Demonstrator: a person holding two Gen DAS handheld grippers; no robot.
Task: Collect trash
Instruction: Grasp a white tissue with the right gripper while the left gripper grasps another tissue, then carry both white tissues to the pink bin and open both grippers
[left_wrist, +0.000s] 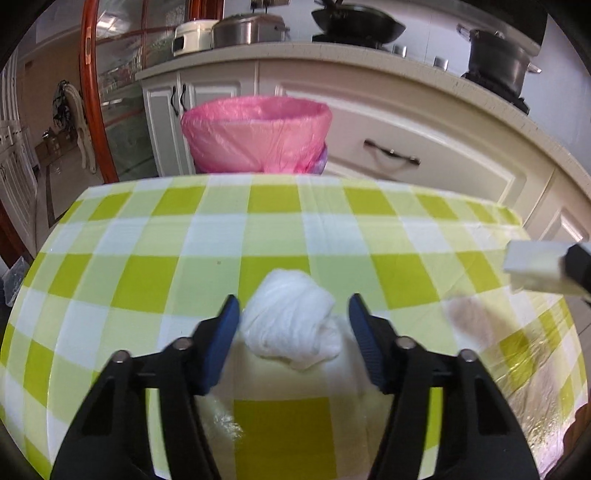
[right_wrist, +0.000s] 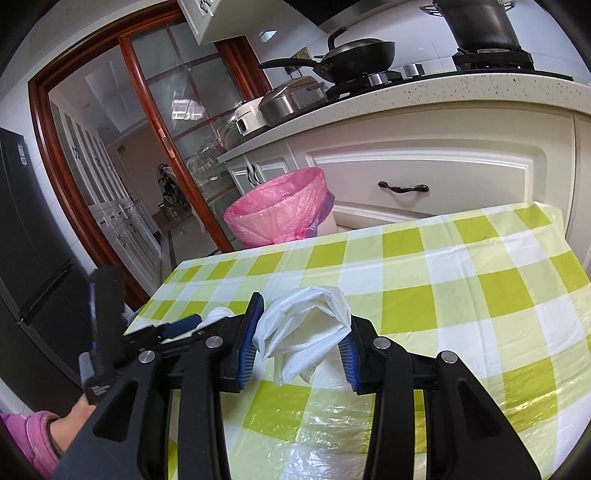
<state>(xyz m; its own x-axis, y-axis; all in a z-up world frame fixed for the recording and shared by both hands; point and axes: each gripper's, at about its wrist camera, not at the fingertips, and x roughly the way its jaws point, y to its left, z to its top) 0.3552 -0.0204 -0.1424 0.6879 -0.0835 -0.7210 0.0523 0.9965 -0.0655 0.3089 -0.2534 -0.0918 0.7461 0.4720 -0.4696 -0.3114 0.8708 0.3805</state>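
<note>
Your left gripper (left_wrist: 293, 325) stands low over the table with the green and white checked cloth (left_wrist: 155, 236), and its jaws are apart around a white crumpled tissue ball (left_wrist: 291, 325) that lies on the cloth; the left pad seems just beside it and the right pad is a little apart from it. Your right gripper (right_wrist: 301, 343) has its jaws clamped on a crumpled white plastic bag (right_wrist: 306, 332), which it holds above the cloth. The bin with the pink liner (left_wrist: 256, 134) stands on the floor behind the far edge of the table, in front of the white cabinets (left_wrist: 406, 129).
</note>
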